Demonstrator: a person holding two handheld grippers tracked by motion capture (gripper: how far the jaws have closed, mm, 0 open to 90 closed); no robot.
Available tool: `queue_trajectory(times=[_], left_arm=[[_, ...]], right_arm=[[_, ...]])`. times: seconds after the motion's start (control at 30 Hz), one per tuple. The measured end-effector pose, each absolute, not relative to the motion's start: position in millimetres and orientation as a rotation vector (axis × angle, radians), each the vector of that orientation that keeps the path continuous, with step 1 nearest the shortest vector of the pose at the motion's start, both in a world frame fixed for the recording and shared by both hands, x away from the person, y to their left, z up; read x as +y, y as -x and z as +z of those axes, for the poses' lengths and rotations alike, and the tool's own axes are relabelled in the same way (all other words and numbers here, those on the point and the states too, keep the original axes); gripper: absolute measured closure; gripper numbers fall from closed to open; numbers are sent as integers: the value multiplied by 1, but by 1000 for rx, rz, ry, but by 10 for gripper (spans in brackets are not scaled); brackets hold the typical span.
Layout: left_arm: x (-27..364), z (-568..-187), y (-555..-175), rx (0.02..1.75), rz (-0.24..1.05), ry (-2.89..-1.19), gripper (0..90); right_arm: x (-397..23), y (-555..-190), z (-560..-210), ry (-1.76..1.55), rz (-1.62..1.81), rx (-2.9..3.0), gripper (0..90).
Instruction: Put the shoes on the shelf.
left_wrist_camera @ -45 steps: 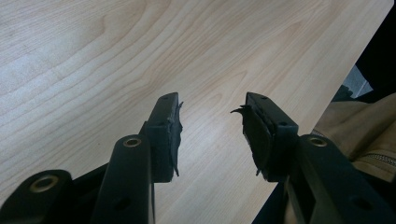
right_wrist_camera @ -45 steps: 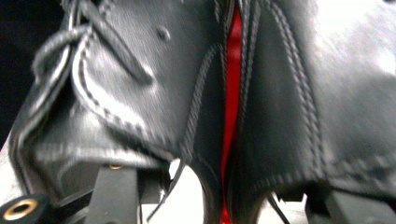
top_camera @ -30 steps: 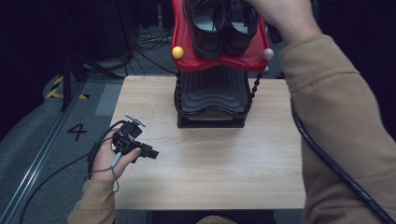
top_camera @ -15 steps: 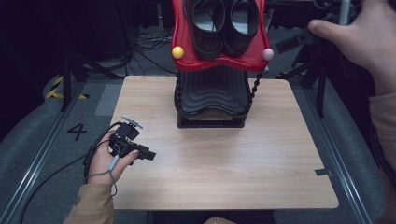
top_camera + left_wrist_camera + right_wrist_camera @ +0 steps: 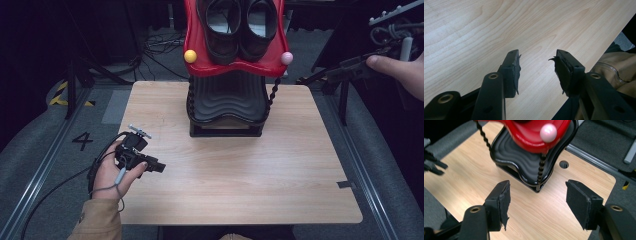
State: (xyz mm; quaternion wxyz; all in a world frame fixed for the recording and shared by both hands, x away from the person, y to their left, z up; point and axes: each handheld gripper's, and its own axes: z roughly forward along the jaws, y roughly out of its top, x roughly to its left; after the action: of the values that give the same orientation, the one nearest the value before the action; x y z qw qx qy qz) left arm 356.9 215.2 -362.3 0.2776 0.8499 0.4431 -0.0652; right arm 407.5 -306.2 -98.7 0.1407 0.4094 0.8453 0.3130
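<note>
While the left gripper (image 5: 150, 166) rests low at the table's (image 5: 280, 170) near-left edge, jaws apart and empty, the right gripper (image 5: 537, 203) hangs off to the right — its jaws just opened wide, nothing between them. 2 black shoes (image 5: 241, 26) sit on the red top shelf (image 5: 235, 67) of the rack.

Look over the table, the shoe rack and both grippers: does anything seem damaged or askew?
Yes. The black rubber pads on the left gripper look torn, with frayed edges curling off; the right gripper pad is ragged too. The black leather shoes sit neatly on the red top shelf.
</note>
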Motion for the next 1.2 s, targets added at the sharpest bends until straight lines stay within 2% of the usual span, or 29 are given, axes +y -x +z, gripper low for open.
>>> queue_trajectory(times=[0.7, 1.2], left_arm=[[206, -368, -338, 1205, -183, -2322, 549], [209, -370, -339, 1203, -181, -2311, 550]], right_arm=[[-301, -401, -236, -911, 974, 2622, 347], [-303, -395, -307, -888, 1093, 2682, 352]])
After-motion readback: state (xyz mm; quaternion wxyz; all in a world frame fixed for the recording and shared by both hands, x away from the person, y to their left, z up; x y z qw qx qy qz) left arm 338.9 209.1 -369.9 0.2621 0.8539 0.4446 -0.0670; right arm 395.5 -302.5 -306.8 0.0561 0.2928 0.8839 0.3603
